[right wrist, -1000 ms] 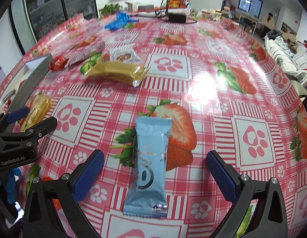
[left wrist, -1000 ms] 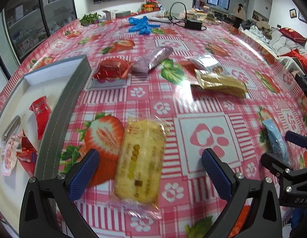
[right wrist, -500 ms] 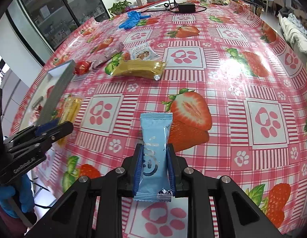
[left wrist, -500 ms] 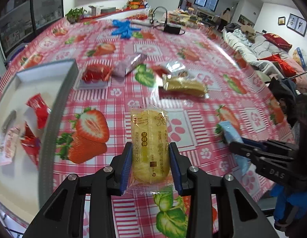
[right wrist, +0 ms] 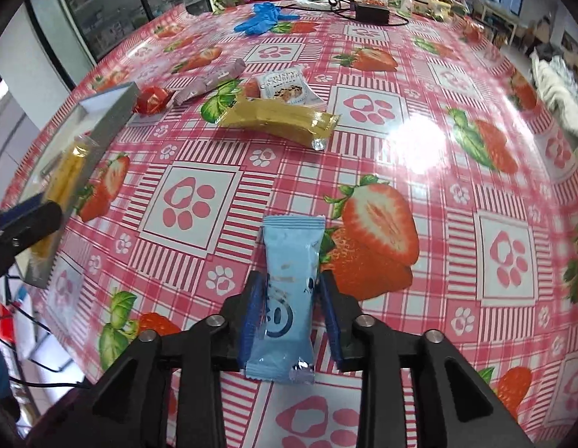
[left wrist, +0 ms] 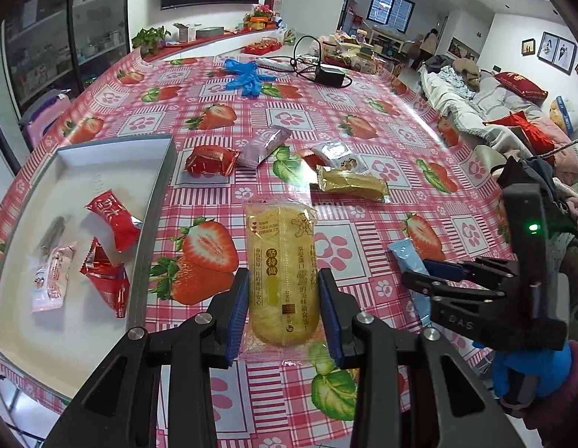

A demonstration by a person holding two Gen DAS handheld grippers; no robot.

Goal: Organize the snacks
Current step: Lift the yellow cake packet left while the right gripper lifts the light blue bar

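Grey-walled, the tray is our landmark and the place both snacks should end up, so we judge the step in hand as carrying them across to it. It already holds red and pink packets. We have the yellow cake packet pinched between the pads of the left gripper, lifted just right of the tray's near wall; we should clear that wall before letting go. Further right of the tray, the right gripper has the blue snack packet between its pads, but its jaws are opening slightly, so we want to firm that grip before swinging over. Beyond the tray's far corner lie the gold wafer bar and red packet, not yet collected.
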